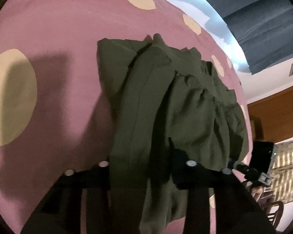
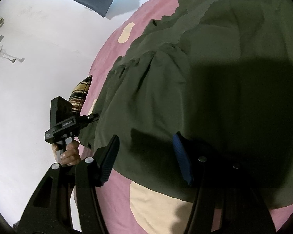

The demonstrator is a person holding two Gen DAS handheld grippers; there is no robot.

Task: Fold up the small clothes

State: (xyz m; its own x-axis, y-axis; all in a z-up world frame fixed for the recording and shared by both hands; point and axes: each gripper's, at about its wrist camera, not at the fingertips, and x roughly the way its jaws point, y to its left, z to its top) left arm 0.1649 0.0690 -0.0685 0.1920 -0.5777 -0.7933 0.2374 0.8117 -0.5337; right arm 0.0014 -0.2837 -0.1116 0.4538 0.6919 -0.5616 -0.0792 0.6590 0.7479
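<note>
garment (image 1: 166, 101) bunched in left hand-held gripper (image 1: 144, 167) — under parted right hand-held gripper (image 2: 146, 158).

Matt olive cloth garment (image 1: 177, 105), pink sheet (image 1: 58, 29)

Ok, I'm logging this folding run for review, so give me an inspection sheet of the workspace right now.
Surface: pink bedsheet with cream dots.
Job's things: olive-green garment, bunched and creased, part lifted.
Clutter: striped cushion at the bed's edge.
Grippers: left gripper shut on a fold of the garment; right gripper open over its hem.
Cables: nothing seen.
Surroundings: white wall, dark curtain.
</note>
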